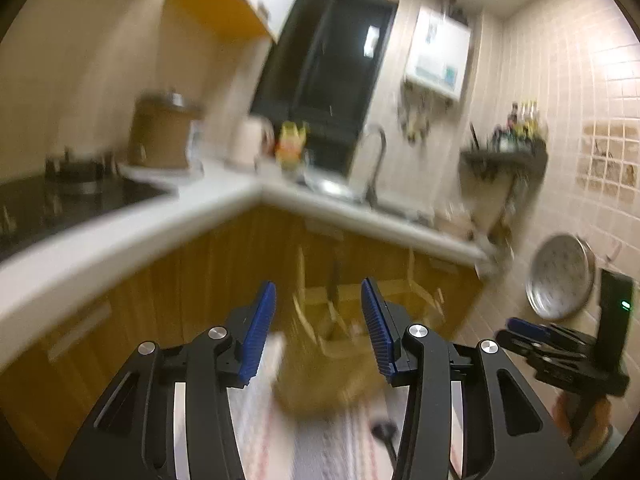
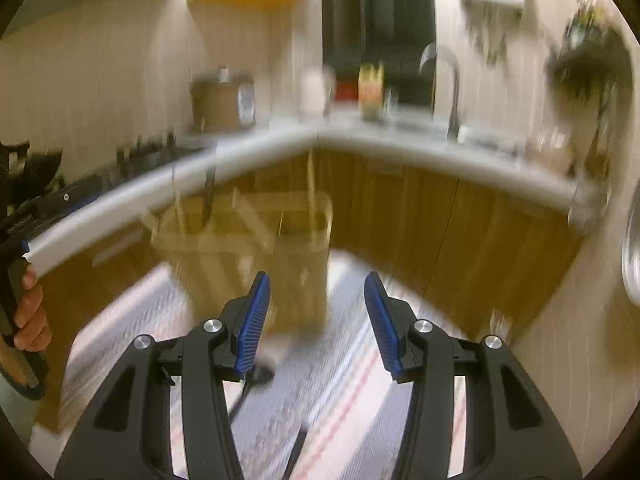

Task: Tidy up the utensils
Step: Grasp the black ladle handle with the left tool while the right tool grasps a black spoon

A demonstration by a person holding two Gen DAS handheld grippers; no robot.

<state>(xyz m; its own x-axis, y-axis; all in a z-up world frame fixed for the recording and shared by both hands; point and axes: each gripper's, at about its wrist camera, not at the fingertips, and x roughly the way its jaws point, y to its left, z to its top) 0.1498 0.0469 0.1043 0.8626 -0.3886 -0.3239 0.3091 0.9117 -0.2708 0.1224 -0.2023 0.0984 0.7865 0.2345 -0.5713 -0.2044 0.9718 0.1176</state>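
Two grippers: both are showing in the wrist views; each is standing with its blue pads apart and nothing between them.
Left gripper [image 1: 318, 312]: jaws are gaping, gripping nothing; it is pointing at the holder just ahead of its fingertips.
Right gripper [image 2: 317, 300]: jaws are likewise parted and empty; the same holder is sitting ahead and slightly to the left of its pads.
Utensil holder [image 2: 248, 248]: a pale, see-through or wooden caddy, heavily blurred, is standing on the striped cloth [image 2: 340, 368]; thin handles seem to be sticking up out of it, though blur is hiding what they are.
Loose utensil: a dark, slim item [image 2: 256, 384] is lying on the cloth just below the right gripper's left finger; whether it is a spoon or a knife cannot be told.
Step in hand: judging from the empty jaws, both hands are appearing to be between picks, approaching the holder and the loose piece rather than carrying anything.
Next move: it is likely calling for one gripper to dip toward the dark item, line its pads across the handle and close; the other could be steadying the holder.
Edges: the white countertop [image 1: 120, 240] is running beyond the holder, with yellow cabinet doors [image 2: 440, 232] below it; a metal pan [image 1: 560, 276] is hanging off to the right of the left gripper.
Open room: bare cloth is lying to the right of the holder, giving space for a low approach; the two grippers are working near each other, so crossing paths is a risk.
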